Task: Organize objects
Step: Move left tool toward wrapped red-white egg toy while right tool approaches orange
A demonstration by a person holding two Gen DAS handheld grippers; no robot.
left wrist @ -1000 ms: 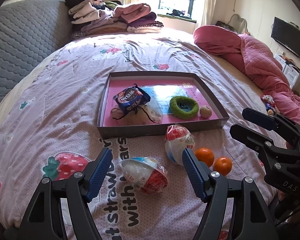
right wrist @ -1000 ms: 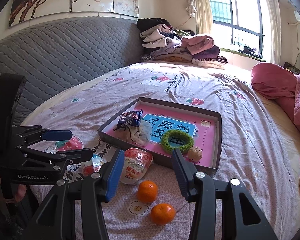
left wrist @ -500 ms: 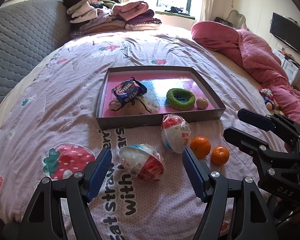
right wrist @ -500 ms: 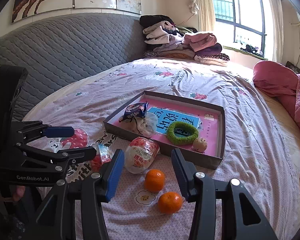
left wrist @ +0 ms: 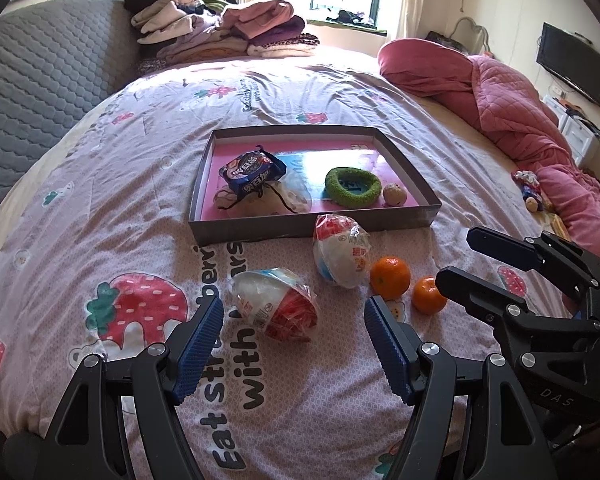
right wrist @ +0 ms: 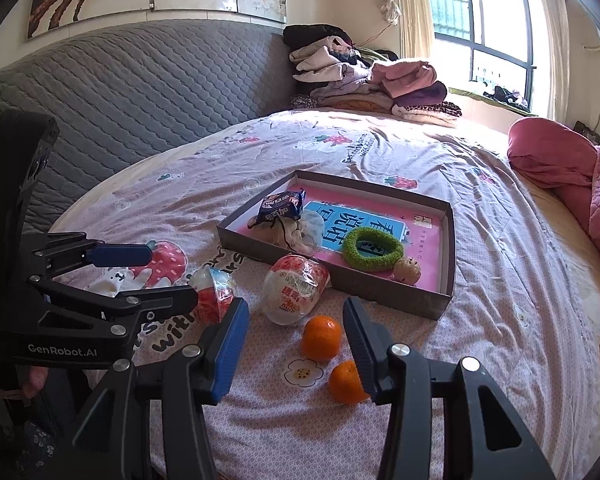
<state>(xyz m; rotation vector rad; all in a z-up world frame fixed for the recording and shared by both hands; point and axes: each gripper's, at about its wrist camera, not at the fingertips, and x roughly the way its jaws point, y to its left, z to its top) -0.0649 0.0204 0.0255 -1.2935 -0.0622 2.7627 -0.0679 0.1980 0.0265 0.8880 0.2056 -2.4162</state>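
Both the left hand-held gripper (left wrist: 294, 344) and the right hand-held gripper (right wrist: 296, 344) were held wide open and empty above the bed (left wrist: 100, 208), evidently so that the loose wrapped bun (left wrist: 276, 304) and oranges (right wrist: 321, 338) could be taken to the tray (left wrist: 312, 228).

A pink-lined grey tray (left wrist: 236, 231) holding a green ring (left wrist: 353, 186) and a blue snack packet (left wrist: 253, 172) sits on a pale pink strawberry-print bedsheet (left wrist: 112, 184), beside two orange tangerines (left wrist: 390, 275) and red-and-white wrapped cups (left wrist: 275, 303).

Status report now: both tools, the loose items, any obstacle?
Left tool open, empty; right tool open, empty. Two wrapped cups and two oranges outside the tray. No obstacle.
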